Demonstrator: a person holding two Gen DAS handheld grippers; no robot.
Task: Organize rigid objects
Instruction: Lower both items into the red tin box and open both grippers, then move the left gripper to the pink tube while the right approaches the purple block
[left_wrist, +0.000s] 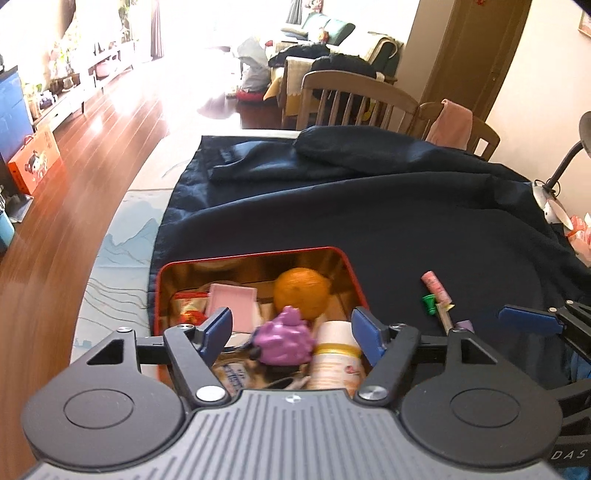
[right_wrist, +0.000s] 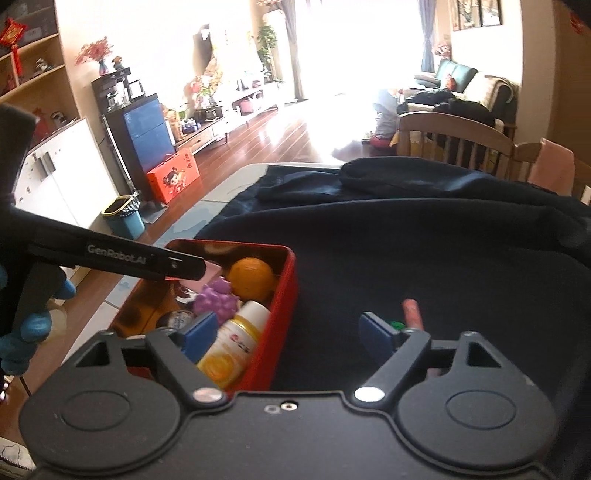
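A red tin box (left_wrist: 258, 253) sits on a dark blue cloth (left_wrist: 369, 206). Inside it lie an orange (left_wrist: 301, 291), a purple grape toy (left_wrist: 284, 338), a white and yellow bottle (left_wrist: 338, 354) and a pink box (left_wrist: 231, 302). My left gripper (left_wrist: 291, 325) hovers open over the tin; the purple toy shows between its blue pads, touching neither. My right gripper (right_wrist: 288, 328) stands open over the red box's (right_wrist: 284, 295) right wall, holding nothing. On the cloth to the right lie a pink tube (left_wrist: 436, 286) and a small green piece (left_wrist: 429, 303).
Wooden chairs (left_wrist: 354, 99) stand behind the table. A desk lamp (left_wrist: 554, 199) is at the right edge. The table's left edge (left_wrist: 110, 240) drops to a wooden floor. A bunched fold of cloth (left_wrist: 332, 147) lies at the far end. A blue-gloved hand (right_wrist: 33, 321) holds the left gripper.
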